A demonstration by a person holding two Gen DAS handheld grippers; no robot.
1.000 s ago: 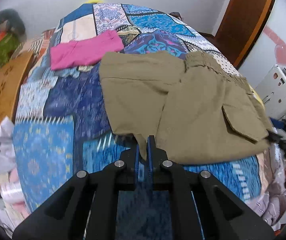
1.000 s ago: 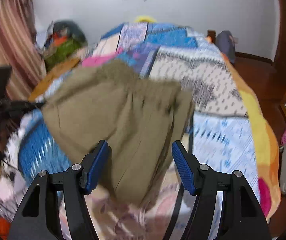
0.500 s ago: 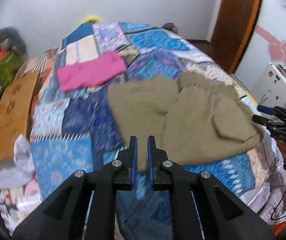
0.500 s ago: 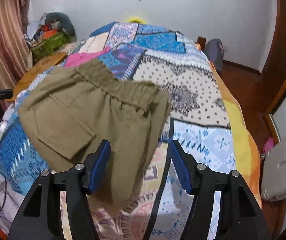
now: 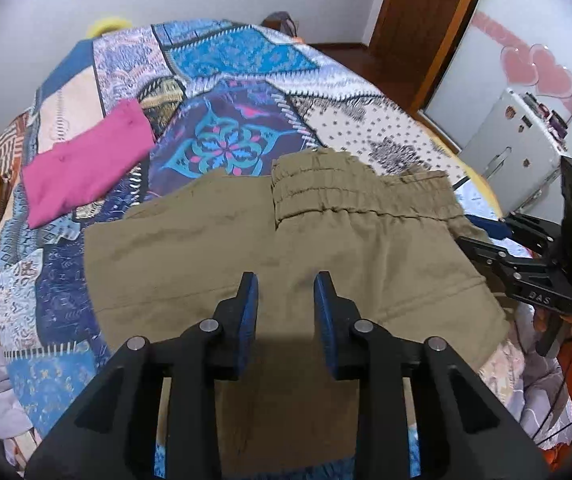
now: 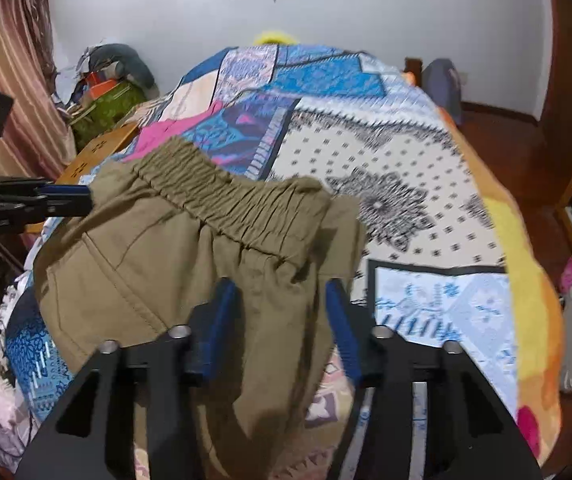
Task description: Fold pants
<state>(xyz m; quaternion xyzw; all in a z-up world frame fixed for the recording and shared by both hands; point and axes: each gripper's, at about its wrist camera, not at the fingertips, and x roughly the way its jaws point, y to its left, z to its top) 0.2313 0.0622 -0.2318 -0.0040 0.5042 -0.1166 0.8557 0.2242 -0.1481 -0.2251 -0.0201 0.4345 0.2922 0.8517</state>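
Note:
Khaki pants (image 5: pixel 317 240) lie folded on the patchwork bedspread (image 5: pixel 226 148) near the bed's front edge, the elastic waistband (image 5: pixel 349 192) at the far right. My left gripper (image 5: pixel 284 294) is open and empty, just above the pants' near edge. My right gripper (image 6: pixel 282 304) is open and empty over the waistband end of the pants (image 6: pixel 190 256). The right gripper also shows at the right of the left wrist view (image 5: pixel 501 248). The left gripper shows at the left edge of the right wrist view (image 6: pixel 46 196).
A folded pink garment (image 5: pixel 86 160) lies on the bed's far left. A wooden board (image 6: pixel 98 152) and a clutter pile (image 6: pixel 106 92) stand beside the bed. A white appliance (image 5: pixel 513 152) and a wooden door (image 5: pixel 421 20) are on the right.
My left gripper has opened and let go of the pants' edge, then moved in over them. My right gripper stayed open and moved closer over the waistband end.

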